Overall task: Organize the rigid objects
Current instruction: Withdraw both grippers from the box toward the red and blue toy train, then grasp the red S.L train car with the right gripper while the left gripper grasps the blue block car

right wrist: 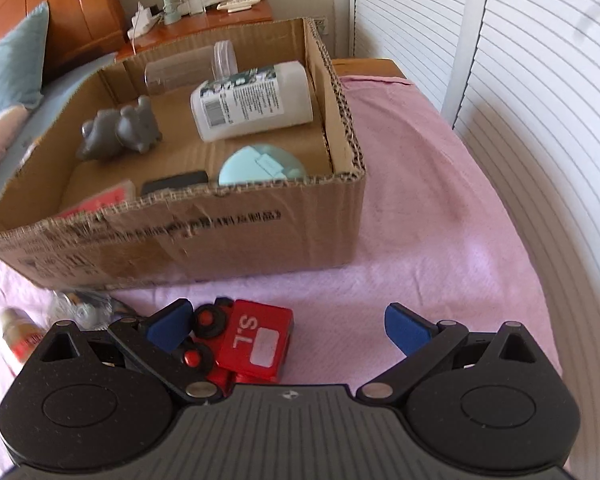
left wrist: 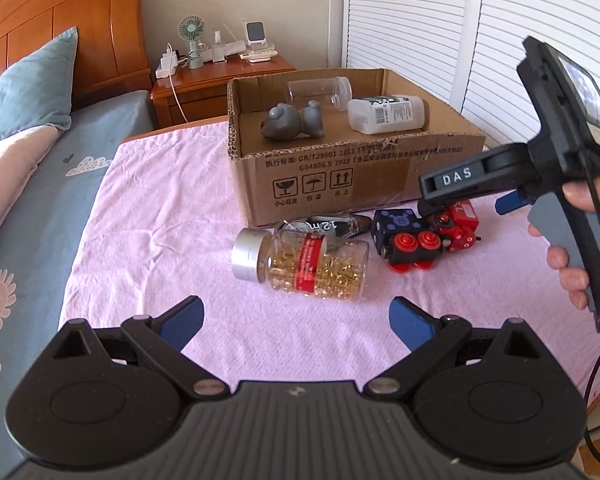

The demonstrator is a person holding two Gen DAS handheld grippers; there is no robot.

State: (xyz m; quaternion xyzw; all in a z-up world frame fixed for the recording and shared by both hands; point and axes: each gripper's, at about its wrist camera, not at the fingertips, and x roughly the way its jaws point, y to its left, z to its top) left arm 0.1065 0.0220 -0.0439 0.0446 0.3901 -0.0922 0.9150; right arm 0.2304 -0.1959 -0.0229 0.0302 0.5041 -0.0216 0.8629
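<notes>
A pink sheet (left wrist: pixel 160 200) covers the surface beside a bed with a blue pillow (left wrist: pixel 28 88) and wooden headboard (left wrist: pixel 80 12). A wooden nightstand (left wrist: pixel 204 84) holds a small green fan (left wrist: pixel 192 36) (plus chargers). White louvred doors (left wrist: pixel 440 20) stand behind.

I see the box (left wrist: pixel 340 184) on the sheet (left wrist: pixel 160 200), nightstand (left wrist: pixel 220 80) behind it. In the box lie a bear figure (left wrist: pixel 292 122), a jar (left wrist: pixel 320 94) behind it and a bottle (left wrist: pixel 386 115) to their right. Before the box lie a pill bottle (left wrist: pixel 300 264) and, right of it, a toy train (left wrist: pixel 424 236).
</notes>
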